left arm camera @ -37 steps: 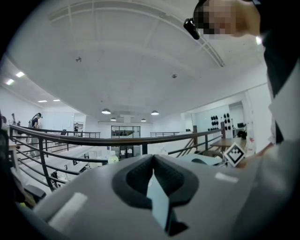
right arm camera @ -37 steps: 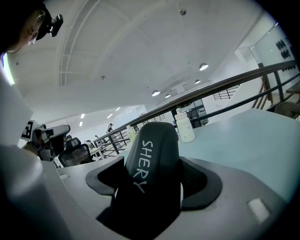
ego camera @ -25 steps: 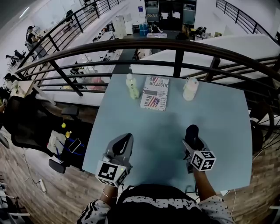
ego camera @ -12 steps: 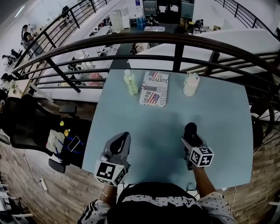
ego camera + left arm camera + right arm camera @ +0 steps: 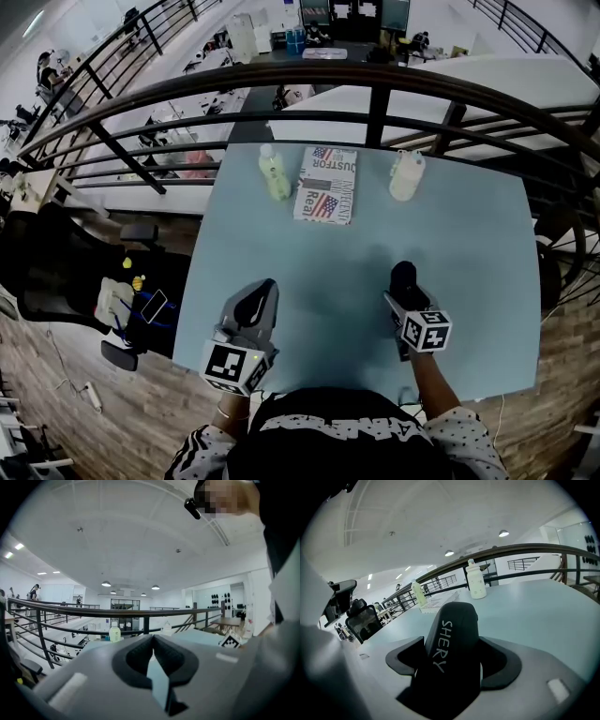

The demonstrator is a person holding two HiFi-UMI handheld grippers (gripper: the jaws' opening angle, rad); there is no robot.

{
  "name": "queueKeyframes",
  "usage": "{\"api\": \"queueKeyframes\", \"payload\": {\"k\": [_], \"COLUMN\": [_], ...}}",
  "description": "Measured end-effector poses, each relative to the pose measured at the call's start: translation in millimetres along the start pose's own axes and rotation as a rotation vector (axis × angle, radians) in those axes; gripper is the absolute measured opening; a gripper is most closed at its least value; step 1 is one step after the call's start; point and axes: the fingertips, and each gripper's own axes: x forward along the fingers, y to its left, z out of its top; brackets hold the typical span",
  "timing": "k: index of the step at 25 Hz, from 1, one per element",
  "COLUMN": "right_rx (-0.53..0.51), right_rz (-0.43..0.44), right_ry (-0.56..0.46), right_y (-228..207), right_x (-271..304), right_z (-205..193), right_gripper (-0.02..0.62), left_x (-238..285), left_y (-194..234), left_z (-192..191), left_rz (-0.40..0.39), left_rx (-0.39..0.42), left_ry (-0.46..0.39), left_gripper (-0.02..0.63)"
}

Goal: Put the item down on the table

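Over the table's near right, our right gripper (image 5: pixel 409 307) was clamped on the black item (image 5: pixel 452 639) marked SHERY; we couldn't confirm contact with the table (image 5: pixel 469 244). The left gripper (image 5: pixel 258 298) had its jaws together, empty. Our call: lower until it sits flat, then part the jaws slowly. The pale blue top looked flat and smooth. A greenish bottle (image 5: pixel 273 173), a flag-print booklet (image 5: pixel 326 185) and a white bottle (image 5: pixel 406 176) sat at the far edge by the railing (image 5: pixel 375 80), with open office beyond.

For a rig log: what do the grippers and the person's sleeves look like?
Both the left gripper and right gripper have pale grey shells with black jaw pads, each carrying a cube of black-and-white square markers. Left sleeve black with white stripes, right sleeve pale with dark dots.
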Motion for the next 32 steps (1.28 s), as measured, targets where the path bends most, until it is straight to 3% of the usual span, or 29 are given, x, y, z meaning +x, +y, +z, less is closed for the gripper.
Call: {"api": "queueKeyframes", "payload": {"k": [32], "right_rx": [-0.023], "right_rz": [-0.043], "right_ry": [0.114], "right_y": [-11.0], "right_x": [24.2], "right_z": [-25.2], "right_gripper": [0.360], "left_x": [0.9], "left_y": [8.1], "left_z": [-5.6], "left_rz": [0.031], "left_rx": [-0.001], "left_ry": [0.015], "left_gripper": [0.000]}}
